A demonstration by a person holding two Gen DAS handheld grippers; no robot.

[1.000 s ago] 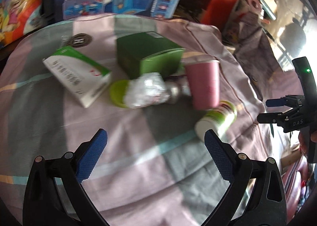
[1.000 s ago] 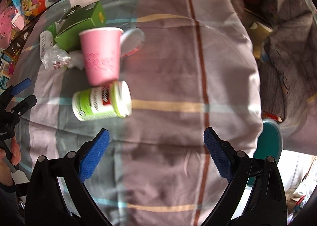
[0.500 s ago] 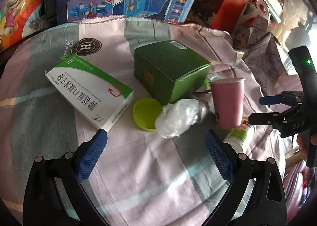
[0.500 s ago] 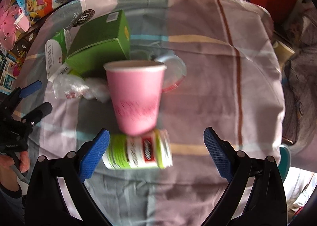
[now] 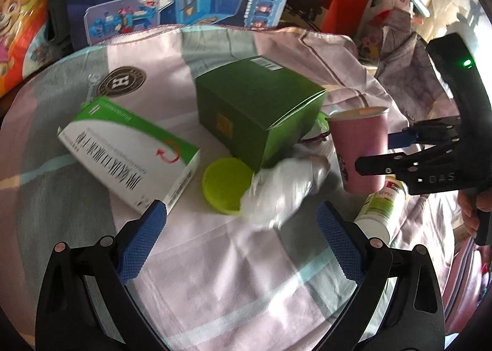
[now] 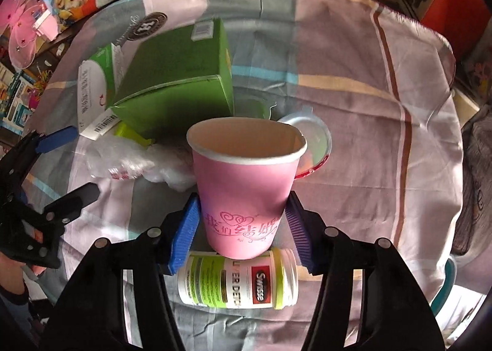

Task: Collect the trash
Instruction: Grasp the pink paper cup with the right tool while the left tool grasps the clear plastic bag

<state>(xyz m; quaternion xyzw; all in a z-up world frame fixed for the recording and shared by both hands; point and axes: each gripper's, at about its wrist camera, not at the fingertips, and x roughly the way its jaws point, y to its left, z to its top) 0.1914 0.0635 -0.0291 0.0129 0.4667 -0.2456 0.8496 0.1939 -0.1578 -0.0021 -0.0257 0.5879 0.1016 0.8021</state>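
Since the earlier frame your right tool (image 6: 243,229) has travelled over the table (image 6: 384,151) to the pink paper cup (image 6: 246,191), and its jaws have just been closing with the cup between them; the blue pads now meet the cup's lower wall on both sides. The cup stands upright, just above the lying supplement bottle (image 6: 236,280) and beside the green carton (image 6: 175,83). Your left tool (image 5: 240,246) hangs open, empty, near the crumpled plastic wrap (image 5: 283,188) and lime lid (image 5: 224,185). Squeeze gently: thin paper probably buckles. Lift straight up, clear of the bottle and carton, keeping the cup level.
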